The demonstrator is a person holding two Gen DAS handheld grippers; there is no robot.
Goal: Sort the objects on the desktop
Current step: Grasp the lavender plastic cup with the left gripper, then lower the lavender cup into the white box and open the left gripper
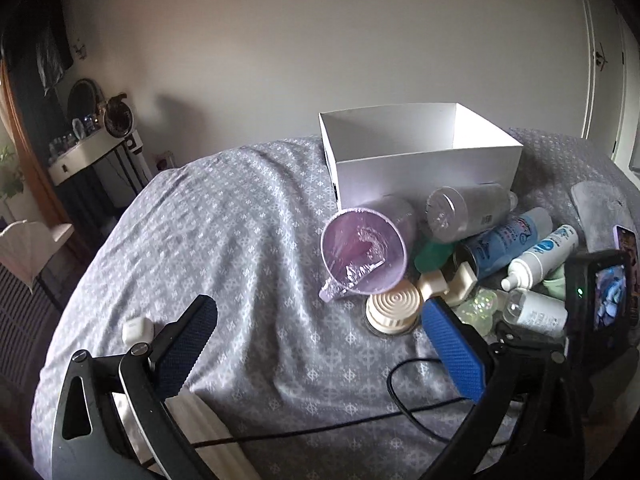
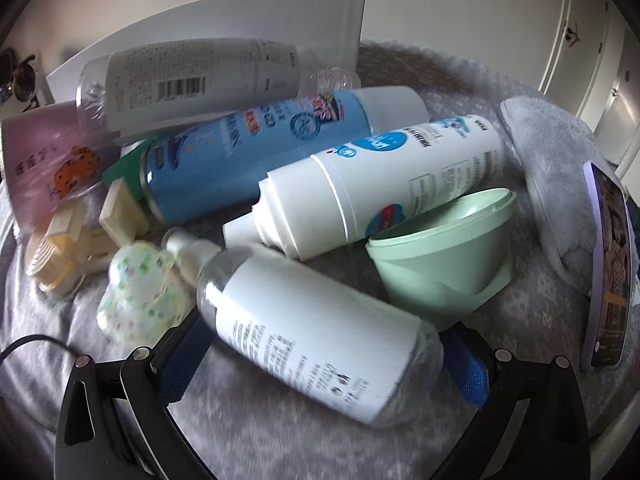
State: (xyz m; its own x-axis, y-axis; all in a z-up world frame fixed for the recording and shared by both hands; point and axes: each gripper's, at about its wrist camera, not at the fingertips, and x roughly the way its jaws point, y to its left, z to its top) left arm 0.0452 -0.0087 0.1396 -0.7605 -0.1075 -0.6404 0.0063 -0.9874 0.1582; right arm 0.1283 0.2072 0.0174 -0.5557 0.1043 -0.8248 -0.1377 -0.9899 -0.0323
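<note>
- At lower centre of the right wrist frame, the right hand-held gripper straddles the small white spray bottle, fingers apart.
- Close squarely on its body, then lift clear of the green cup.
- Left hand-held gripper stands apart, empty; white box waits at upper centre.

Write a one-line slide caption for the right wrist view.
Right gripper fingers straddle a clear spray bottle lying amid bottles, a green cup and a white box.

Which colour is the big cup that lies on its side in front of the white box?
The cup is pale purple; the left wrist view shows it best.
</note>
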